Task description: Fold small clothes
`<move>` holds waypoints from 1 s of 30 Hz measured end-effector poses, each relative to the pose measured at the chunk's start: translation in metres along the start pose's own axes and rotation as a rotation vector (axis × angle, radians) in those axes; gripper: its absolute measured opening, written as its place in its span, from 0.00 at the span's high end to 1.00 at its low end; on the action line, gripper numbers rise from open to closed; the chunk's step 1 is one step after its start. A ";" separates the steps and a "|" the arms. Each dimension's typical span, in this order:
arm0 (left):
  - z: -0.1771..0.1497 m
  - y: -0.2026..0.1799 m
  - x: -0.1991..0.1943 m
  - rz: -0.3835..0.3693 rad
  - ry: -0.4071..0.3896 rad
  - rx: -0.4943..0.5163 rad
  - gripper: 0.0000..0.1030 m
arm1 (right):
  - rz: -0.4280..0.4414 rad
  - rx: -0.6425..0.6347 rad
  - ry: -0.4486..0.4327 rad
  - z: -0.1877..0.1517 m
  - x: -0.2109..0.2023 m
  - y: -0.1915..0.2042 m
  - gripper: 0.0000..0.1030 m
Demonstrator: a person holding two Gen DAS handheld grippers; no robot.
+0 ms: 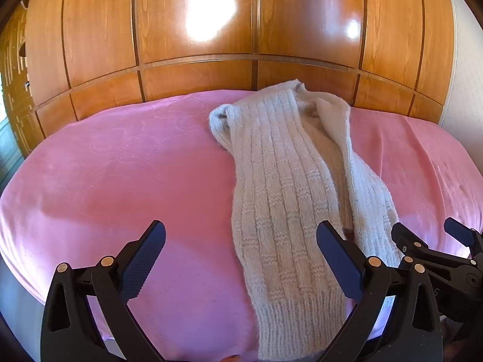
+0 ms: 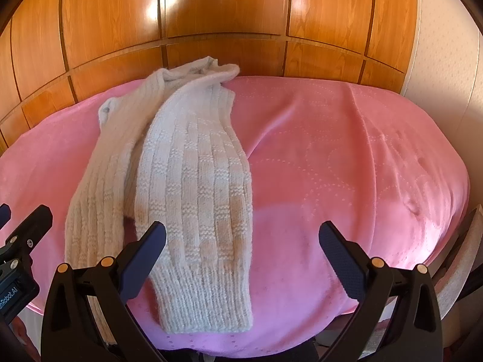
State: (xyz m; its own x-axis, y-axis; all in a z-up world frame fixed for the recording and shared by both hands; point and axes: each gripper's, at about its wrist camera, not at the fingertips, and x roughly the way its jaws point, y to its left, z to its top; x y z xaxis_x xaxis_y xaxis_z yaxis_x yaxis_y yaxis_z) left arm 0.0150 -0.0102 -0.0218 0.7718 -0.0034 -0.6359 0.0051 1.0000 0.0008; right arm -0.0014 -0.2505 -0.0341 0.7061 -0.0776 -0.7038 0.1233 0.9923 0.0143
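A cream knitted garment (image 1: 280,187) lies lengthwise on the pink blanket (image 1: 120,181), in two long overlapping strips with ribbed hems toward me. My left gripper (image 1: 241,235) hovers open above the near part of the left strip, nothing between its fingers. In the right wrist view the same knitted garment (image 2: 193,175) sits left of centre on the pink blanket (image 2: 347,166). My right gripper (image 2: 241,235) stands open over the right strip's near edge, its left finger (image 2: 145,256) above the knit. Each gripper shows at the other view's edge: the right gripper (image 1: 434,235), the left gripper (image 2: 24,214).
A glossy wooden wardrobe (image 1: 196,30) rises close behind the far edge of the bed. A pale wall (image 2: 446,45) stands at the right. The blanket drops off at the near edge and on both sides.
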 end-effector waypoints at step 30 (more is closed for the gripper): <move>0.002 0.003 -0.024 -0.004 -0.087 0.007 0.04 | 0.011 0.022 -0.104 0.016 -0.029 -0.002 0.02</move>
State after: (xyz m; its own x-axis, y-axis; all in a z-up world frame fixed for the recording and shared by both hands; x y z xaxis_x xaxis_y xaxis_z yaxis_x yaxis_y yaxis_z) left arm -0.0019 -0.0074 -0.0048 0.8243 -0.0081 -0.5661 0.0126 0.9999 0.0041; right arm -0.0110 -0.2519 -0.0028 0.7762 -0.0774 -0.6258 0.1294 0.9909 0.0380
